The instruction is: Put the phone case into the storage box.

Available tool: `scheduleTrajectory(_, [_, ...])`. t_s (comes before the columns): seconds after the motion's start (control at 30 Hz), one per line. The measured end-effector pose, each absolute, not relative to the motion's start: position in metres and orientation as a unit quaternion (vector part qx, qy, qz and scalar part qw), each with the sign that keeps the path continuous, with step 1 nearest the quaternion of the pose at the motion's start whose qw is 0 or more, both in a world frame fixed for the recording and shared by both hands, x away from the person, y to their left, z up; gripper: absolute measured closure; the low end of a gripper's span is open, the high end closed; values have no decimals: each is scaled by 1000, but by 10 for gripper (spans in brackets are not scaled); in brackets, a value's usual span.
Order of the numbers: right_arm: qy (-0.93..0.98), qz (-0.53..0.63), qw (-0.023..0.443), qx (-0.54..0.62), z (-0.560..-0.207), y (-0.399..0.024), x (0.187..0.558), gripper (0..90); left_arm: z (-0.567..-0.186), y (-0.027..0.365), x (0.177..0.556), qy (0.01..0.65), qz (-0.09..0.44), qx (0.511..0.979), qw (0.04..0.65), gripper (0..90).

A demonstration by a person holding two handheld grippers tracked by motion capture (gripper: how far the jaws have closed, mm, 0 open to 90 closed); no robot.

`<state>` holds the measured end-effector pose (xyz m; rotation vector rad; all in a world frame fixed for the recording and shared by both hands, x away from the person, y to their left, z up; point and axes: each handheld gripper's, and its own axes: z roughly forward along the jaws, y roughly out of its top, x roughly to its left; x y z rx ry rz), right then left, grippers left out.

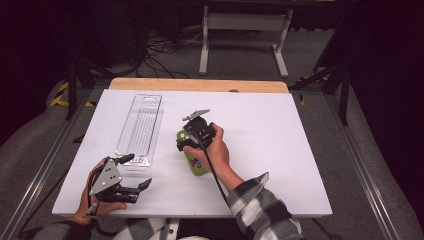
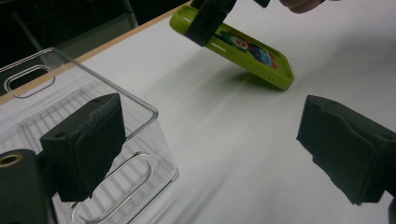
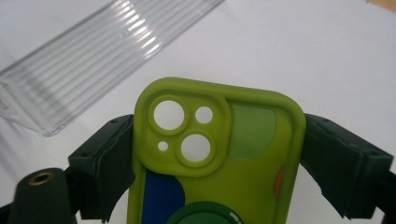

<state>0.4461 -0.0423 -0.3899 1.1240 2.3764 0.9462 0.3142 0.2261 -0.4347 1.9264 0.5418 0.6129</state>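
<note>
My right gripper (image 3: 219, 158) pinches the green phone case (image 3: 215, 154) by its long sides at frame centre, one end tilted up for carrying. My left gripper (image 2: 210, 154) waits, jaws spread, beside the clear tray (image 1: 140, 125), lower left.

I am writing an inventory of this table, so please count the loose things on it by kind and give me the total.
Green phone case, gripped at its sides by the right tongs, one end lifted: 1
Clear plastic packaging tray, lying near the open left tongs: 1
Total: 2
</note>
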Motion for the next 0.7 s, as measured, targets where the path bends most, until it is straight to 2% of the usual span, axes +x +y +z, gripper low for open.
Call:
scheduleTrajectory(0.33, [806, 416, 192, 374, -371, -85, 417, 153, -430, 220, 317, 229, 254, 792, 506, 96])
scheduleTrajectory(0.7, [780, 466, 229, 349, -361, -100, 397, 155, -414, 186, 328, 223, 229, 783, 535, 112])
